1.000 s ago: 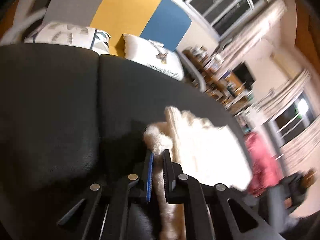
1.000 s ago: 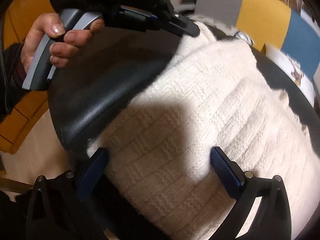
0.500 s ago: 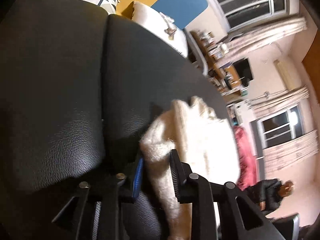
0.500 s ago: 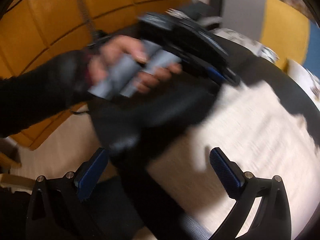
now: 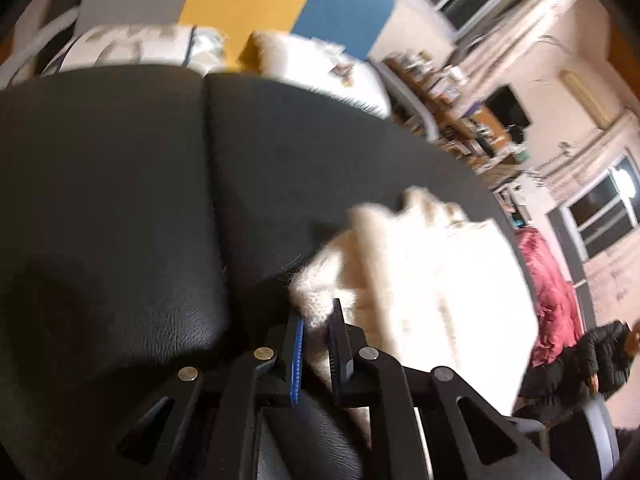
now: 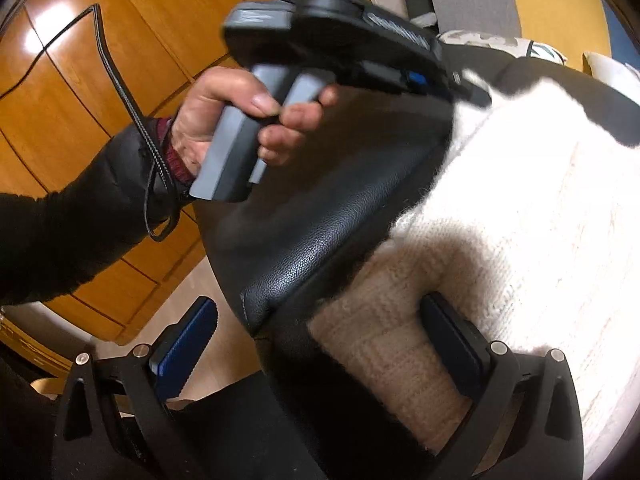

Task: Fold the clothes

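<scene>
left wrist: low and close over black cushion [image 5: 120, 208], facing along its fingers toward pillows and windows | right wrist: close above sweater [image 6: 520, 220], facing across cushion edge toward wood wall, left gripper [image 6: 474, 94] in frame | shared: sweater [image 5: 432, 280], cushion [image 6: 320, 220]

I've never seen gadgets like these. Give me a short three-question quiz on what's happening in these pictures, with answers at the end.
1. True or false: the left hand-held gripper is pinching the cream knitted sweater.
2. The right hand-held gripper is: A) shut on the sweater, B) open over its edge, C) out of view.
3. What dark surface does the sweater lie on?

Key
1. True: its jaws are closed on a fuzzy corner.
2. B: jaws wide apart, gripping nothing.
3. A black leather-look cushion.
</scene>
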`<state>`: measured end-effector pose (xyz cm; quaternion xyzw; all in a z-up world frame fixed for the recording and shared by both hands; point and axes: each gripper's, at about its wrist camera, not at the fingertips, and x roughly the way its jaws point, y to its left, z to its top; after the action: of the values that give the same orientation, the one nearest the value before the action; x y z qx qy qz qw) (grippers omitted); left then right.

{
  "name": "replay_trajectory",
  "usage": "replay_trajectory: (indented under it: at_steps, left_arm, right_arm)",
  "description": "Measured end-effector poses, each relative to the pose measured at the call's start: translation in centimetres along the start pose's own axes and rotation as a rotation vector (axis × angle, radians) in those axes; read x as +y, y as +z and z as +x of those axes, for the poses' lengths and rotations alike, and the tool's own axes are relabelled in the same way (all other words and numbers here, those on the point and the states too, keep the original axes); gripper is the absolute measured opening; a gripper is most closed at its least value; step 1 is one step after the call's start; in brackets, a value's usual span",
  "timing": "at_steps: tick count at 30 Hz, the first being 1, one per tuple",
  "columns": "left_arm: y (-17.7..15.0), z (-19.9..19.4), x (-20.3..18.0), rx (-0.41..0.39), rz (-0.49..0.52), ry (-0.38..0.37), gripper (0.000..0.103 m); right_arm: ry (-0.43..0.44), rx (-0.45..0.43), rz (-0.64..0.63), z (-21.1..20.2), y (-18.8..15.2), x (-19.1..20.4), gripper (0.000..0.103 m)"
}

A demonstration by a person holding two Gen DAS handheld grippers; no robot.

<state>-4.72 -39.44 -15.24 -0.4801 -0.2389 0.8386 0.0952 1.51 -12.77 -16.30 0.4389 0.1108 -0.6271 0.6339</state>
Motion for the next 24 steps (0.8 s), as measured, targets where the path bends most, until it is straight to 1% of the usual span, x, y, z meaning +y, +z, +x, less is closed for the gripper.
replay_trajectory:
  at_steps: [3,5,8,10,12,13,14,16,17,18,20,22,24]
  left_arm:
    - [0.3,0.0,0.5,0.006,-0.023,-0.034,0.015]
    - [0.5,0.1,0.9,0.01,-0.039,-0.057,0.02]
    - [0.8,0.1,1.4,0.016,-0.063,-0.091,0.021]
    - [0.9,0.1,1.8,0.02,-0.078,-0.113,0.021]
    - [1.1,0.2,2.2,0.025,-0.094,-0.136,0.021]
    - [1.2,0.2,2.3,0.026,-0.101,-0.147,0.019]
    - [1.2,0.0,2.1,0.01,-0.074,-0.137,0.011]
    - [1.1,-0.2,1.4,-0.015,-0.015,-0.059,0.009]
    - [1.1,-0.2,1.1,-0.016,-0.001,-0.04,0.009]
    - [1.2,-0.2,0.8,-0.018,0.012,-0.021,0.008]
    - [1.2,-0.1,0.4,-0.015,0.032,0.005,0.008]
    - [1.5,0.1,0.4,-0.013,0.041,0.039,0.009]
    - [1.6,0.2,0.4,-0.007,0.034,0.043,0.01]
  right_arm:
    - [-0.073,0.025,-0.062,0.5,-0.3,1.6,0.102]
    - [-0.125,0.053,-0.107,0.8,-0.5,2.9,0.103]
    - [-0.165,0.083,-0.147,0.8,0.4,4.6,0.103]
    - [-0.127,0.043,-0.128,0.5,1.3,5.3,0.103]
    - [-0.137,0.037,-0.102,1.2,0.9,5.3,0.103]
    - [-0.143,0.034,-0.09,1.5,0.6,5.3,0.103]
    - [-0.149,0.031,-0.077,1.9,0.4,5.2,0.103]
    - [-0.162,0.025,-0.052,2.6,-0.1,5.2,0.103]
    - [-0.168,0.022,-0.04,2.9,-0.4,5.2,0.103]
    - [-0.176,-0.008,-0.059,2.9,-1.2,5.6,0.103]
    - [-0.195,-0.03,-0.091,2.9,-2.3,6.4,0.103]
    - [-0.178,-0.04,-0.068,2.0,-2.8,6.5,0.103]
    - [-0.159,-0.049,-0.042,1.1,-3.3,6.6,0.102]
